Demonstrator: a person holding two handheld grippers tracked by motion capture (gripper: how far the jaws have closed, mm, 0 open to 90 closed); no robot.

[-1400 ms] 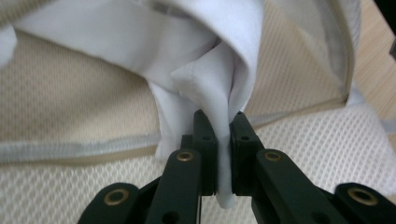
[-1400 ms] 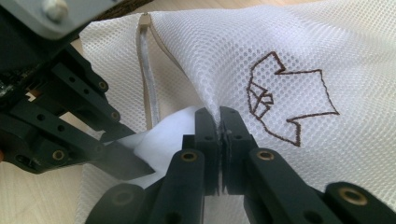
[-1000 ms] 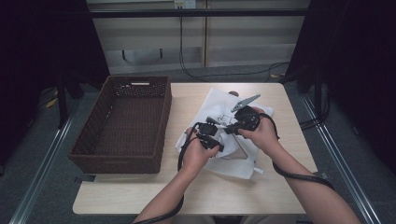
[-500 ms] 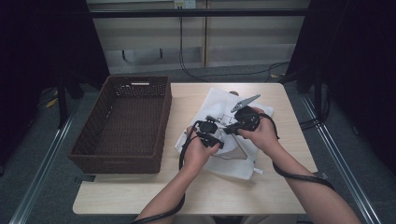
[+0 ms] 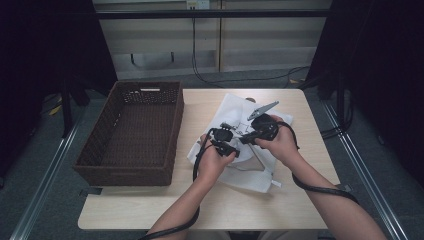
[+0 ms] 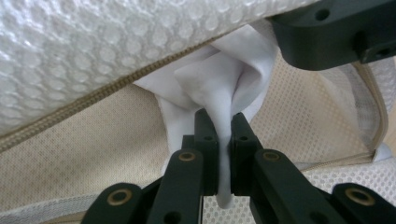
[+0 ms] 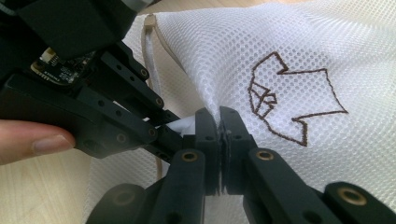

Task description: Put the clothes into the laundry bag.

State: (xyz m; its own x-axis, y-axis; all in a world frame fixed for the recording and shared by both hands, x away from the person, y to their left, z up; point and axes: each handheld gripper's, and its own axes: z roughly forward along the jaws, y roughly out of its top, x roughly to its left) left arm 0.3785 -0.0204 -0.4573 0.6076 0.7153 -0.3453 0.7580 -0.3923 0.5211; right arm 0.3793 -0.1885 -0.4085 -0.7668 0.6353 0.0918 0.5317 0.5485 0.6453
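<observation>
- Mesh laundry bag (image 5: 260,165), high view: it lies white on the table (image 5: 200,210) under both tongs, with the left gripper (image 5: 223,142) and the right gripper (image 5: 256,131) meeting close together over its middle. The wicker basket (image 5: 131,132) stands well apart to the left of the left gripper, and nothing lies between it and the bag.
- Left gripper view: the left gripper (image 6: 223,140) is clenched on a fold of white cloth (image 6: 212,88) at the bag's zipped mouth (image 6: 84,100), mesh above, beige lining behind. My reading is that the cloth is being fed in or drawn out; which, I cannot tell.
- Right gripper view: the right gripper (image 7: 218,140) grasps the mesh edge just beside the embroidered mark (image 7: 292,100), seemingly holding the mouth open. The next move calls for keeping that edge taut while the left one shifts the cloth; the other gripper's body crowds close on the left.
</observation>
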